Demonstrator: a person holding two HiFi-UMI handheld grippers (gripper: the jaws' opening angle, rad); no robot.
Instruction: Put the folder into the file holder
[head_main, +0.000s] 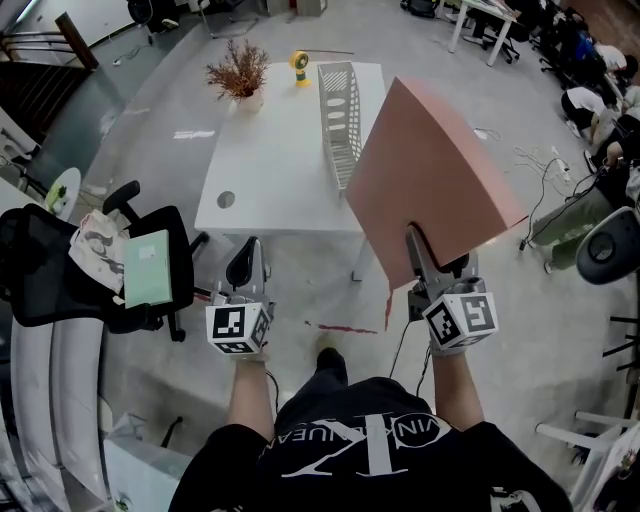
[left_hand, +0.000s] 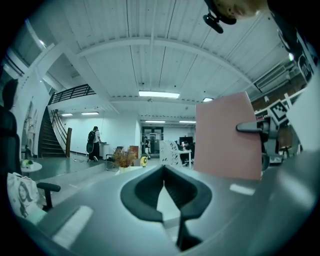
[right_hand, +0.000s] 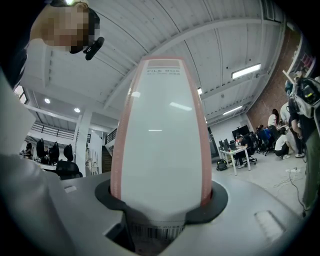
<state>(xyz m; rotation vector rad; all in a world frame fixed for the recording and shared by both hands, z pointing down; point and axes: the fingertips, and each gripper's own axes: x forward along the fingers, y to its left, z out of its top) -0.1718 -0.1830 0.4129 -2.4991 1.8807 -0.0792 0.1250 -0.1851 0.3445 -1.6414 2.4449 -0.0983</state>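
My right gripper (right_hand: 160, 202) was clamped on the pink folder (head_main: 430, 170), with the folder's white spine wedged between the jaws. The folder stood tilted in the air, over the floor before the near right corner of the white table (head_main: 270, 180). My left gripper (left_hand: 163, 192) was level beside it, jaws pressed together on nothing. The white mesh file holder (head_main: 340, 115) stood on the table's right part, clear of the folder. Behind it sat a dried plant (head_main: 240, 72) and a small yellow object (head_main: 300, 66). A black office chair (head_main: 100, 265) stood at my left.
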